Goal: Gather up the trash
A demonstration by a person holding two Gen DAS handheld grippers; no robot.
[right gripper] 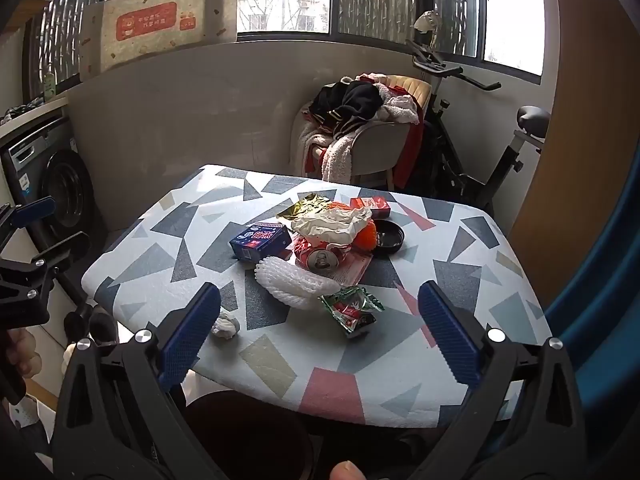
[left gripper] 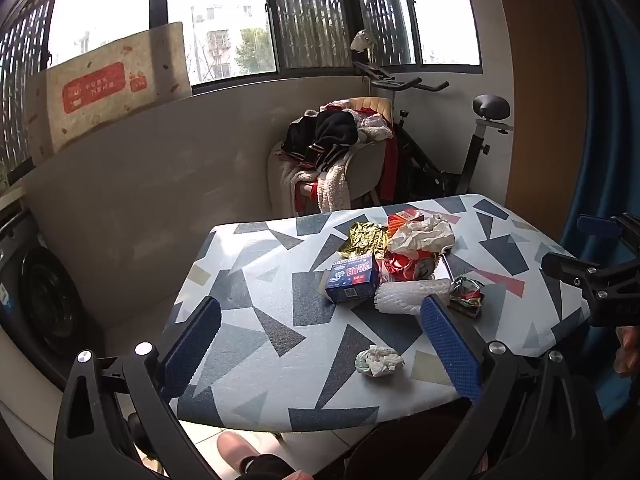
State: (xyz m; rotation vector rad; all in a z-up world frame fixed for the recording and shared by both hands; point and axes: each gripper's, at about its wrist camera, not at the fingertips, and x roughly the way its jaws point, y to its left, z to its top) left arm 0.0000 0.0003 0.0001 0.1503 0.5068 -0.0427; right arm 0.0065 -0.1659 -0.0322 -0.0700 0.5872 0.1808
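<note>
Trash lies in a pile on the patterned table: a blue box, white foam netting, a crushed red can, crumpled white paper, a gold wrapper, a red pack and a green-red wrapper. A small tissue wad lies apart near the front edge. My left gripper is open above the front edge, the wad between its fingers. My right gripper is open before the green wrapper.
A dark round bin stands under the table's front edge. A black lid lies by the pile. Behind the table are a chair heaped with clothes, an exercise bike and a washing machine at left.
</note>
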